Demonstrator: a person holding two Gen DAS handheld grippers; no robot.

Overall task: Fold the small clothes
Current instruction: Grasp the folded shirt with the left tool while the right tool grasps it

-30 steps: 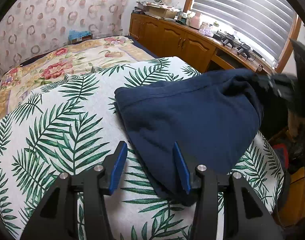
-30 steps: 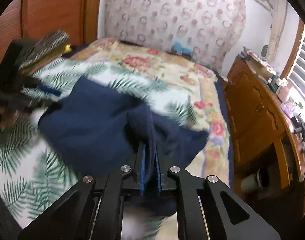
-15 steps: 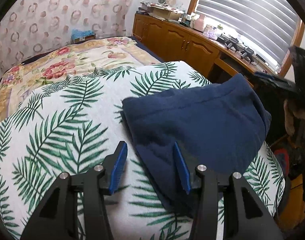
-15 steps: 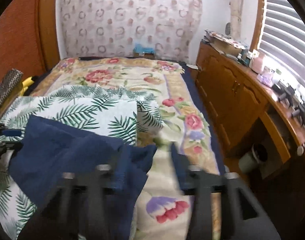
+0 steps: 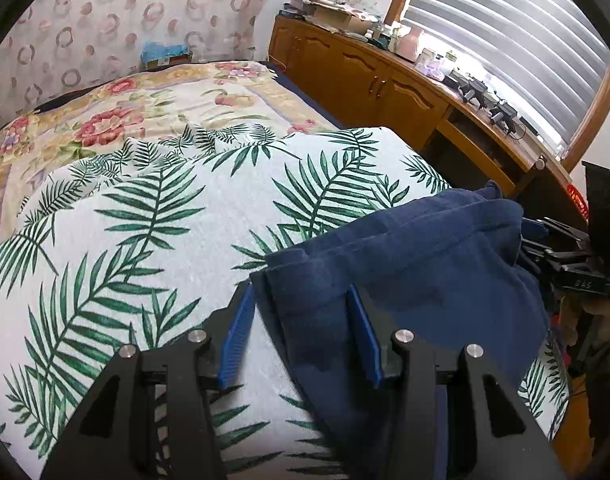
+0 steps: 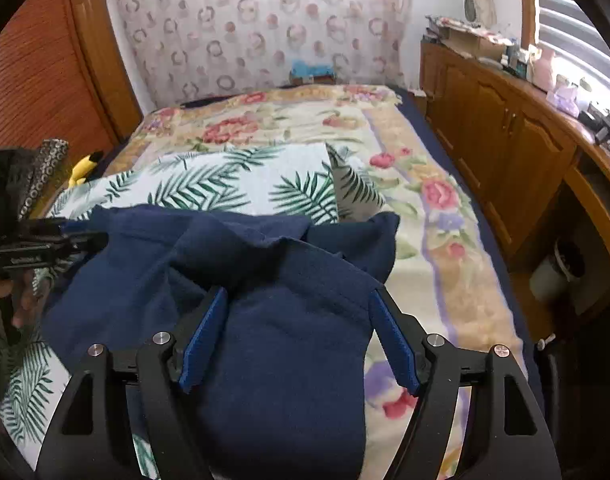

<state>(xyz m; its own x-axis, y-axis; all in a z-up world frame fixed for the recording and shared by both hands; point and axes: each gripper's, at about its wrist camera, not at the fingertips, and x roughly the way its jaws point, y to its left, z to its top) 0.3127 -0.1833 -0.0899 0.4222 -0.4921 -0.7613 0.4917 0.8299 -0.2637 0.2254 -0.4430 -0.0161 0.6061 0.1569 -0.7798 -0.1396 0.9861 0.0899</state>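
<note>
My left claw (image 5: 301, 320) is spread open, straddling the near corner of the navy garment (image 5: 417, 264), gripping nothing. The garment lies bunched on the palm-leaf cloth (image 5: 153, 216) over the bed (image 6: 445, 216). My right claw (image 6: 297, 320) gapes wide above its folded bulk, empty.

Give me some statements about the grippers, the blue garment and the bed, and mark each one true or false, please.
1. The left gripper is open. True.
2. The right gripper is shut on the garment. False: its jaws stand wide apart, with the garment bunched between them.
3. The garment is red. False: it is dark blue.
4. The garment lies partly on a palm-leaf cloth. True.
5. The window blinds are on the left of the left wrist view. False: they are at the upper right, above the wooden cabinets.
</note>
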